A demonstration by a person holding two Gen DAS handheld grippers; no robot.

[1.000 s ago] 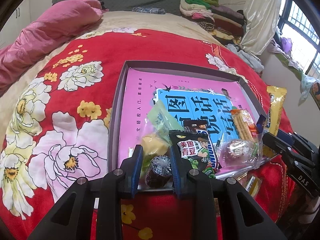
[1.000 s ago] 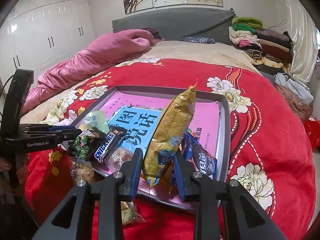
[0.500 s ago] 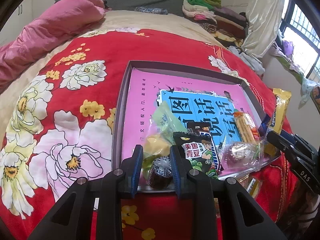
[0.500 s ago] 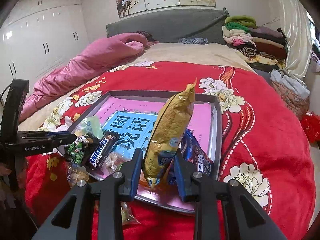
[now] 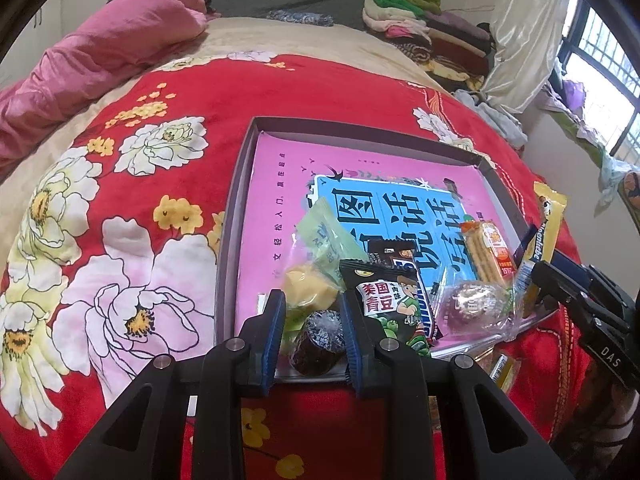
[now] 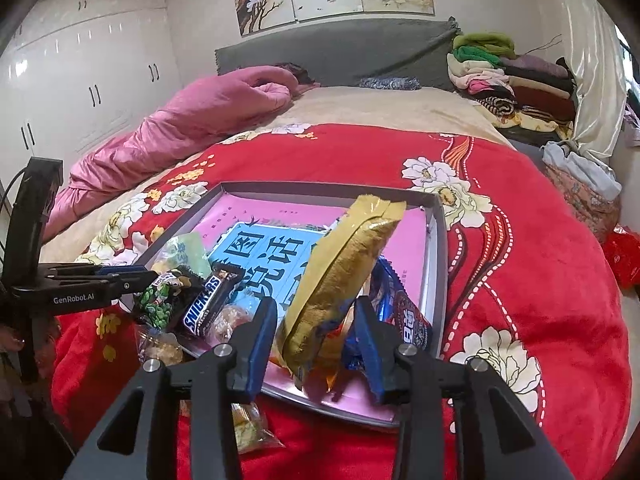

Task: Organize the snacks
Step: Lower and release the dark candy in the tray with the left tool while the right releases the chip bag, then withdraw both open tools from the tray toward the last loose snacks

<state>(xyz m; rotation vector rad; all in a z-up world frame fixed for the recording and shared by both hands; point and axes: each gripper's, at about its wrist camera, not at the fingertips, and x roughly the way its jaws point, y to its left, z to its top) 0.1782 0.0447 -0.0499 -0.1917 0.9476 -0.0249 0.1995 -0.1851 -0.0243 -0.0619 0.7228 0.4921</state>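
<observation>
A: Judging by the tray [image 5: 236,216], most of the sorting looks done: a green-bean packet [image 5: 394,304], a Snickers bar [image 6: 202,308], a pale green sachet [image 5: 328,236], a biscuit stick pack [image 5: 486,256] and a clear-wrapped sweet [image 5: 474,304] lie bunched at the tray's near end.

B: And the two in hand?

A: The left gripper [image 5: 314,328] pinches a dark wrapped candy [image 5: 320,340] between its fingers, right at the tray's near rim. The right gripper [image 6: 316,332] has just been opening; its fingers are spread now, and the long yellow snack bag [image 6: 340,280] leans loose between them over the tray's near right corner, next to a blue cookie pack [image 6: 404,312].

B: What's left?

A: I'd say dropping the candy in, plus at least two packets on the red bedspread [image 6: 520,240] just outside the near rim: one clear-wrapped [image 6: 248,428], one yellow [image 5: 502,368].
</observation>
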